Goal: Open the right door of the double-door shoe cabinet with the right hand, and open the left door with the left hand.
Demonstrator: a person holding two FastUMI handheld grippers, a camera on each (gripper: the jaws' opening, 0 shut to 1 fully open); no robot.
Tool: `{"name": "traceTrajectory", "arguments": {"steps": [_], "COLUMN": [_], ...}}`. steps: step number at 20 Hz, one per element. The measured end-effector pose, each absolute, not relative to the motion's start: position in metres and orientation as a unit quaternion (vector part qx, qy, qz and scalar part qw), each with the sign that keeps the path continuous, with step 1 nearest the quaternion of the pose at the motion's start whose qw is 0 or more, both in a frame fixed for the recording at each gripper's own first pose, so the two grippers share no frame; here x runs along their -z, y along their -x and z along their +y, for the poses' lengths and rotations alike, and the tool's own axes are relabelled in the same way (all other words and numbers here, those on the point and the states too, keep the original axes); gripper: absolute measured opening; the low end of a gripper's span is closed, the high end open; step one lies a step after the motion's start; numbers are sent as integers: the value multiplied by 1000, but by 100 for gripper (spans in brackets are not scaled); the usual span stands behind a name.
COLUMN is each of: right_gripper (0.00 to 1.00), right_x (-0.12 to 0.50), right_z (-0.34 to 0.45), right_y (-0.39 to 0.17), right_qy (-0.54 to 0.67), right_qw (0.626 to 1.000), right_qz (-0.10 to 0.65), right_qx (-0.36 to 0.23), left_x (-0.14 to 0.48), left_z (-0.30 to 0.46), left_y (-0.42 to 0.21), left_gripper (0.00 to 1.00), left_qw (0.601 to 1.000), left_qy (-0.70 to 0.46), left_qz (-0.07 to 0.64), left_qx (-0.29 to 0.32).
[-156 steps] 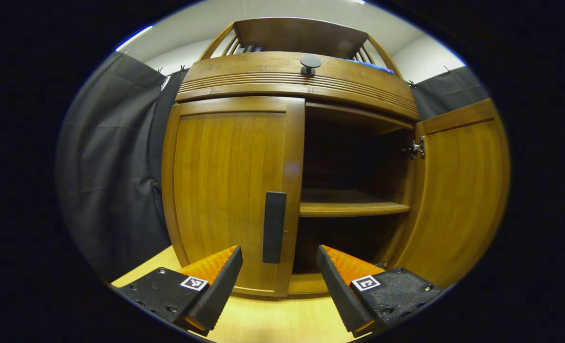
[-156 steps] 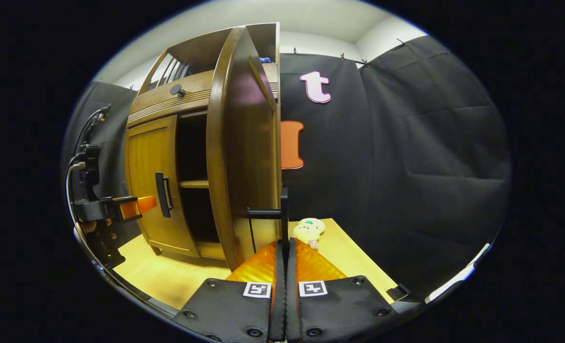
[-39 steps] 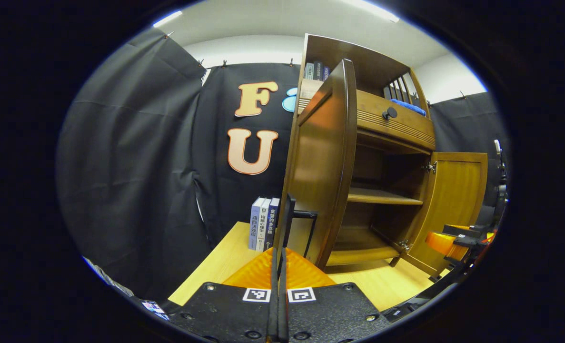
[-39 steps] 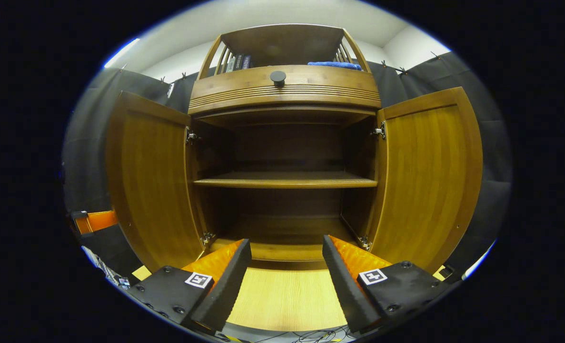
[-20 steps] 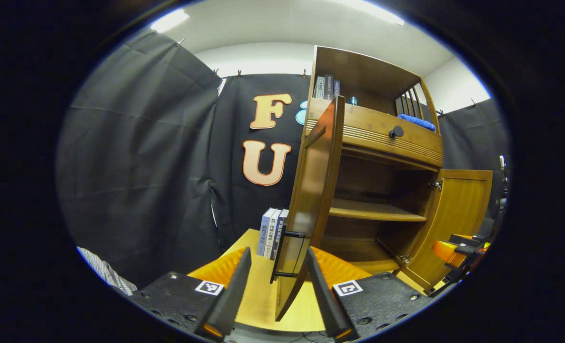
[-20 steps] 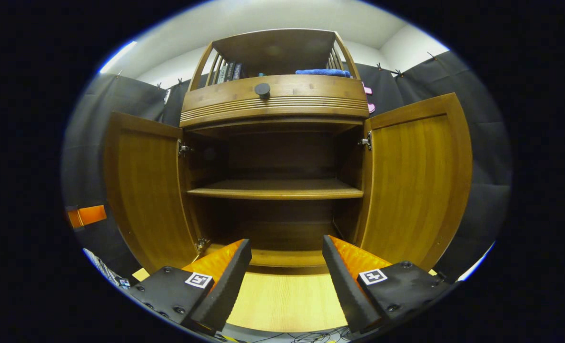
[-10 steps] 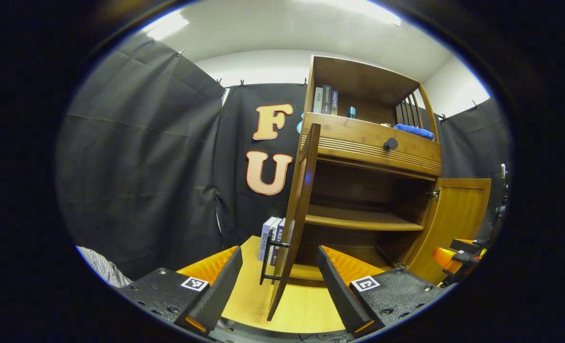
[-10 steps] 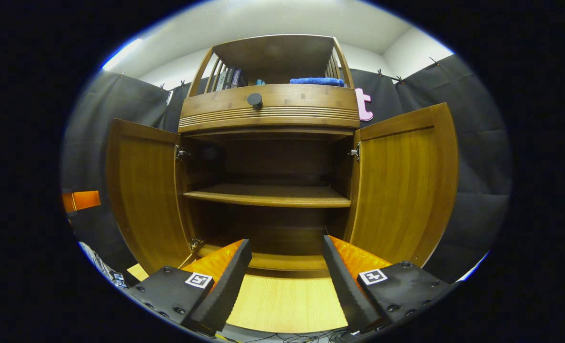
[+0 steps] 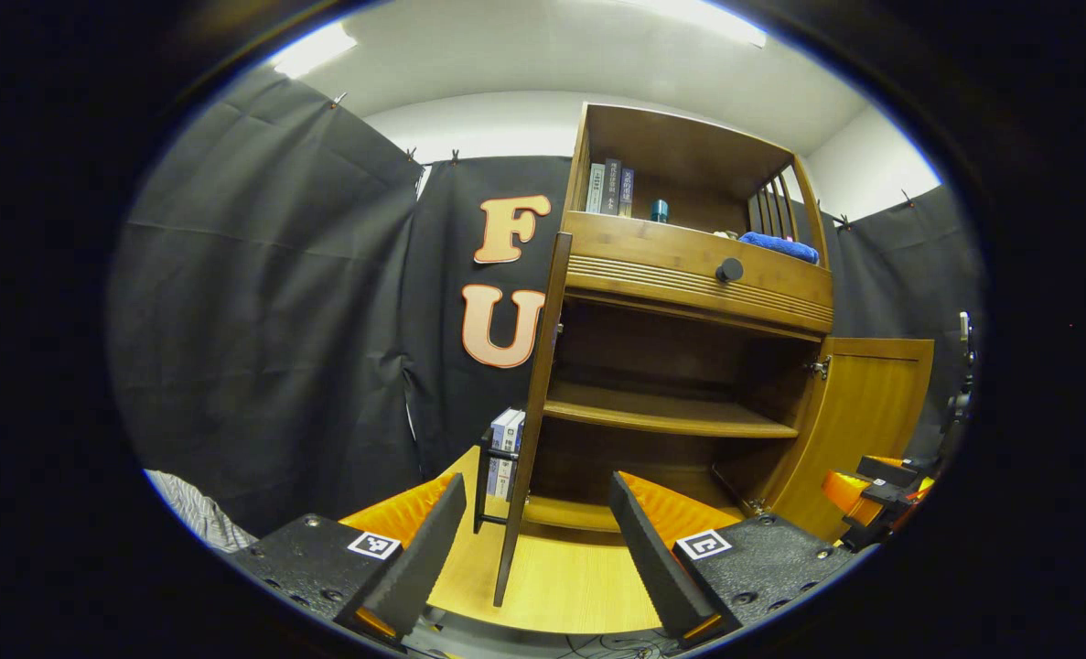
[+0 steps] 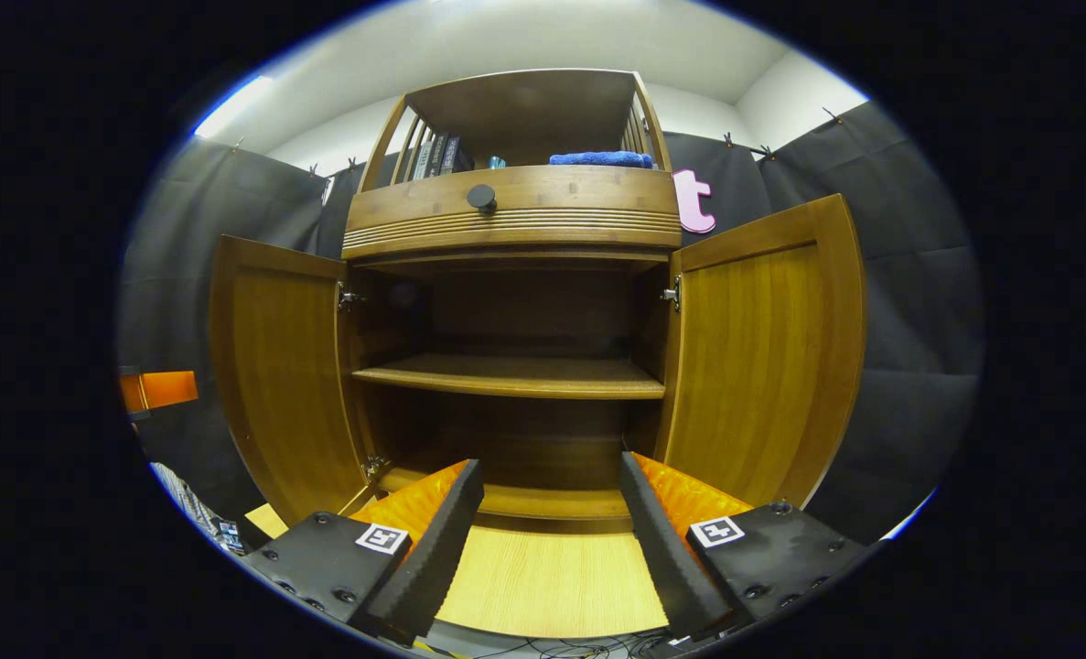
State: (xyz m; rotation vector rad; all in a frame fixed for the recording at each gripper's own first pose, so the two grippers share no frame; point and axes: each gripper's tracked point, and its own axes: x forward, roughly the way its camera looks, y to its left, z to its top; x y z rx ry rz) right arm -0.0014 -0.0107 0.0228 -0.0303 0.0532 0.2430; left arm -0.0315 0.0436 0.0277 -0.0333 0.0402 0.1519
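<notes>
Shoe cabinet (image 10: 515, 215) is seen standing on a light wooden surface (image 10: 552, 581), and all positions below are stated relative to it. In the right gripper view, the left door (image 10: 277, 375) is swung fully outward at the cabinet's left side, with its inner face exposed. An orange part of the left gripper (image 10: 158, 389) is visible beyond that door's outer edge. The interior shelf (image 10: 506, 375) is seen across the cabinet's middle. The right door (image 10: 762, 348) is swung fully outward at the cabinet's right side. The right gripper (image 10: 552, 531) is held in front of the cabinet's base, jaws spread apart and holding nothing.

In the left gripper view, the left door (image 9: 533, 403) is seen edge-on, with its black handle (image 9: 483, 485) on the outer face. Books (image 9: 504, 448) stand just left of the cabinet. The left gripper (image 9: 538, 540) is held before that door's lower edge, fingers parted, touching nothing.
</notes>
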Motion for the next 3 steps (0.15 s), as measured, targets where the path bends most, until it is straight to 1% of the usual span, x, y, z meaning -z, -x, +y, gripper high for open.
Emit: {"name": "traceTrajectory", "arguments": {"steps": [3], "right_gripper": [92], "right_x": [-23], "right_z": [-14], "right_y": [1], "right_qy": [16], "right_qw": [992], "right_qz": [26], "right_qx": [-120], "left_x": [-27], "left_z": [43], "left_y": [31], "left_gripper": [92], "left_qw": [997], "left_qy": [16], "left_qz": [19], "left_qx": [-74]}}
